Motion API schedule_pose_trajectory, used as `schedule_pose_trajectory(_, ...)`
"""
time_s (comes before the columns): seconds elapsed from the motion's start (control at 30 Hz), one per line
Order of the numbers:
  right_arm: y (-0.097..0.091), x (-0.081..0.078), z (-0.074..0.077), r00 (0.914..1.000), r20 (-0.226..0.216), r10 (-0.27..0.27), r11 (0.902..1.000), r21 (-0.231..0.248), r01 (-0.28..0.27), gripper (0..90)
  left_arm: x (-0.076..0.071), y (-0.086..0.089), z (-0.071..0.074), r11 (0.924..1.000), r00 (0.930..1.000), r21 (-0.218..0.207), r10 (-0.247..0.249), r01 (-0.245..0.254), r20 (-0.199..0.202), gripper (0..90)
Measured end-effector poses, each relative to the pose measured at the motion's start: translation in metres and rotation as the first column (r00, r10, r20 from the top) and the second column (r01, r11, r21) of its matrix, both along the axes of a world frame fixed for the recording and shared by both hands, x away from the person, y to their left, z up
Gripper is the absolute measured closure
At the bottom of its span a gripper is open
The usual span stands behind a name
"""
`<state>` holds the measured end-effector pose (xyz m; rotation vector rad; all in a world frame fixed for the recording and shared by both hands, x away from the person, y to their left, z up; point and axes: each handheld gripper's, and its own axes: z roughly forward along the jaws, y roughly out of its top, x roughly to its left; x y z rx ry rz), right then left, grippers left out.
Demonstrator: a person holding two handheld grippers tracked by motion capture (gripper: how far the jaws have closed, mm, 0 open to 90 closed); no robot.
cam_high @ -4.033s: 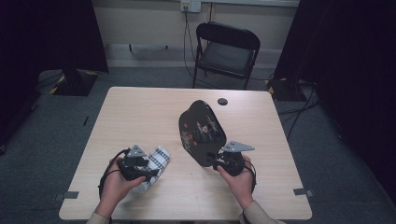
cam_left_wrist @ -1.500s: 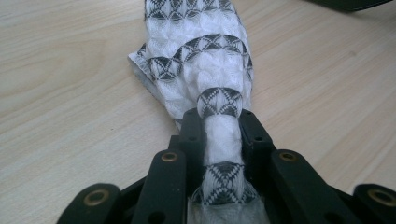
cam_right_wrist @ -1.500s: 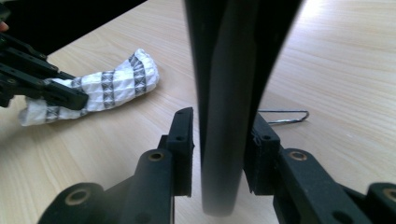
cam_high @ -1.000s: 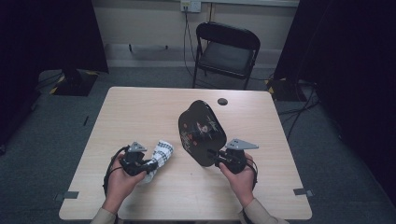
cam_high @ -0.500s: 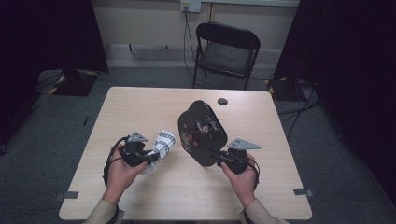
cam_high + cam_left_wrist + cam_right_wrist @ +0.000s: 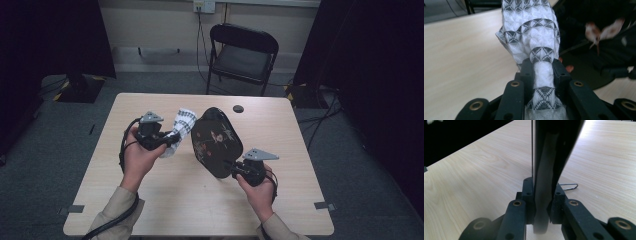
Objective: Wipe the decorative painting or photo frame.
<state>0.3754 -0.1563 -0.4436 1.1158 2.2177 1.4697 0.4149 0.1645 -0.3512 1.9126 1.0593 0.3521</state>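
Observation:
A white cloth (image 6: 182, 122) with a black checked pattern is bunched between the jaws of my left gripper (image 6: 167, 142), lifted off the table and held against the left edge of the tray. In the left gripper view the cloth (image 6: 531, 32) fills the gap of that gripper (image 6: 543, 67), which is shut on it. A black lacquer tray (image 6: 215, 142) with a flower design stands tilted on edge, its lower right corner pinched by my right gripper (image 6: 235, 172). In the right gripper view the tray's rim (image 6: 549, 157) rises between the jaws of that gripper (image 6: 543, 192), shut on it.
The light wooden table (image 6: 175, 200) has a small black disc (image 6: 238, 108) near its far edge. A wire clip (image 6: 569, 186) lies on the wood just behind the tray. A black folding chair (image 6: 242, 52) stands beyond the table.
My left hand has risen with the cloth and carried it rightward and away, up to the tray's left edge. The right hand and the tray have stayed put.

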Motion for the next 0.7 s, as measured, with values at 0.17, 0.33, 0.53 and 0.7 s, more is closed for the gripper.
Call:
schedule_pose_trajectory(0.17,0.0,0.0,0.0,0.9999,-0.002,0.012,0.9999,-0.001,-0.012,78.6,0.017,-0.014,-0.004,0.9999,0.9999,-0.006,-0.011,0.011,-0.001,74.7)
schedule_pose_trajectory(0.33,0.0,0.0,0.0,0.9999,-0.002,0.016,0.9999,-0.002,-0.016,78.7,0.025,-0.022,-0.024,0.9997,0.9994,0.011,-0.024,0.024,-0.024,74.9)
schedule_pose_trajectory(0.53,-0.002,0.001,0.0,0.9997,0.0,0.022,0.9997,-0.004,-0.022,78.6,0.026,-0.022,-0.042,0.9994,0.9983,0.03,-0.016,0.017,-0.057,75.0)
schedule_pose_trajectory(0.7,-0.004,0.002,0.001,0.9997,-0.004,0.023,0.9997,-0.006,-0.023,78.6,0.019,-0.025,-0.06,0.9974,0.9967,0.065,-0.025,0.03,-0.078,75.1)
